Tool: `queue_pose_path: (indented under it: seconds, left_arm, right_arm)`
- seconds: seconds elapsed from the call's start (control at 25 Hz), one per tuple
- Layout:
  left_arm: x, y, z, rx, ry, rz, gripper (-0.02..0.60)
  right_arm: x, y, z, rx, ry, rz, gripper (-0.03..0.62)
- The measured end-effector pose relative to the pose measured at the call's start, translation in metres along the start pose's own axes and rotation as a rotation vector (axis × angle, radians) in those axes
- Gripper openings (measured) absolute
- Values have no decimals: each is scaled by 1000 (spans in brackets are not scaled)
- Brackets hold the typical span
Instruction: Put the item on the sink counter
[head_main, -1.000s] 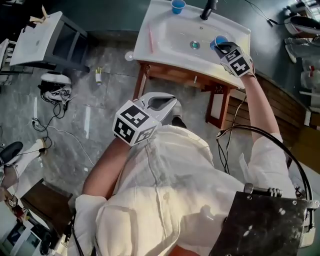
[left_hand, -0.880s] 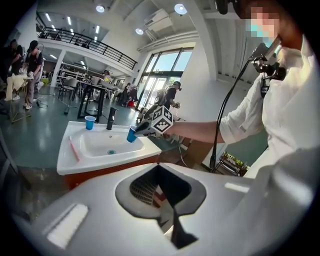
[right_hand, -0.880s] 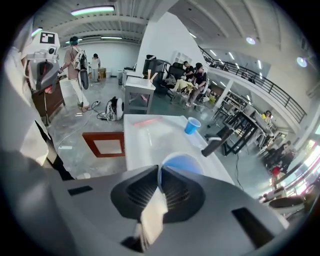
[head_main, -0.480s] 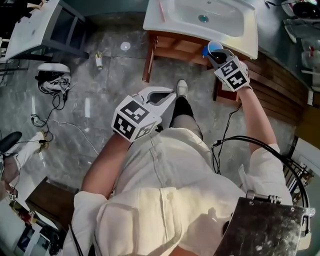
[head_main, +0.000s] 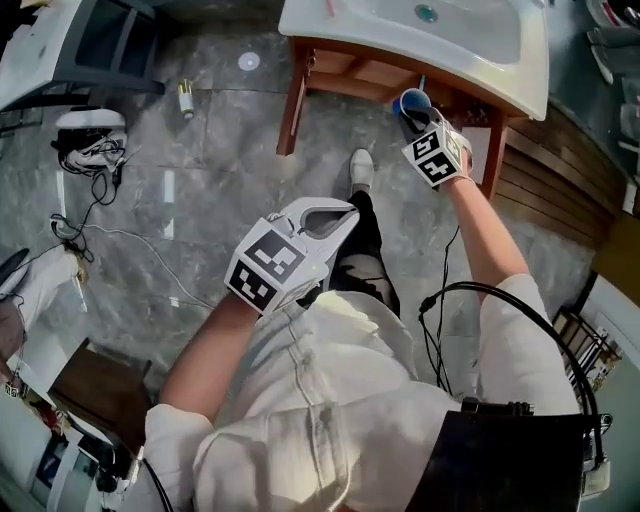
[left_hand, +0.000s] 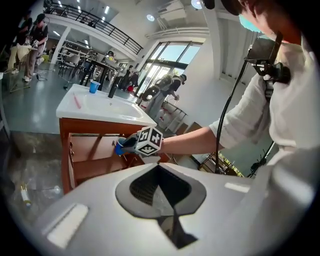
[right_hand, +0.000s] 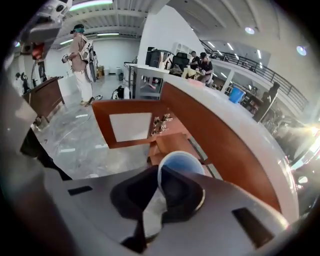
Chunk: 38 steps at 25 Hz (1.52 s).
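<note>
A blue cup (head_main: 411, 102) hangs in front of the wooden cabinet (head_main: 350, 72), just below the front edge of the white sink counter (head_main: 330, 32). My right gripper (head_main: 419, 122) is shut on the cup's rim. In the right gripper view the cup (right_hand: 182, 164) opens towards the camera, with its wall pinched between the jaws of the right gripper (right_hand: 159, 194). My left gripper (head_main: 344, 213) is held over the person's leg, shut and with nothing in it. In the left gripper view, past the left gripper (left_hand: 167, 212), I see the right gripper (left_hand: 149, 141) holding the cup (left_hand: 119, 147).
A second blue cup (left_hand: 93, 87), a dark faucet (left_hand: 112, 90) and a pink stick (left_hand: 77, 100) are on the counter. Cables (head_main: 90, 160) and a small bottle (head_main: 186, 97) lie on the grey floor. Wooden slats (head_main: 560, 190) run at the right. People stand in the background.
The right gripper has carried the blue cup from over the sink basin back past the counter's front edge and down in front of the cabinet. The left gripper has stayed by the body.
</note>
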<state>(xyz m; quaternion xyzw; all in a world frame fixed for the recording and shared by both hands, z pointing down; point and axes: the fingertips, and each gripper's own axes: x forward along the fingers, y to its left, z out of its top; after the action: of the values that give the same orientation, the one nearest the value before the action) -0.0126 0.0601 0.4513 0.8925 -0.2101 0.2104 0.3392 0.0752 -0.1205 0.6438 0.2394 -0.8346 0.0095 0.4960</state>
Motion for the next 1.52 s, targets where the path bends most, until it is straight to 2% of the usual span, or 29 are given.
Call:
queue_pose_path:
  seconds: [0.16, 0.4, 0.68, 0.96, 1.4, 1.52]
  left_arm:
    - [29, 27, -2, -25, 7, 23, 5]
    - [68, 57, 0, -12, 4, 16, 5]
    - [93, 85, 13, -87, -30, 14, 5]
    - [108, 97, 5, -117, -16, 27, 5]
    - [111, 97, 3, -131, -3, 22, 5]
    - [110, 96, 4, -118, 8, 22, 5]
  right_arm:
    - [62, -22, -32, 8, 27, -16, 20]
    - [128, -51, -58, 20, 46, -41, 20]
    - [179, -84, -73, -23, 91, -39, 20]
    - [204, -88, -85, -51, 112, -24, 20]
    - [208, -86, -84, -71, 108, -10, 23]
    - [202, -86, -82, -72, 109, -21, 54]
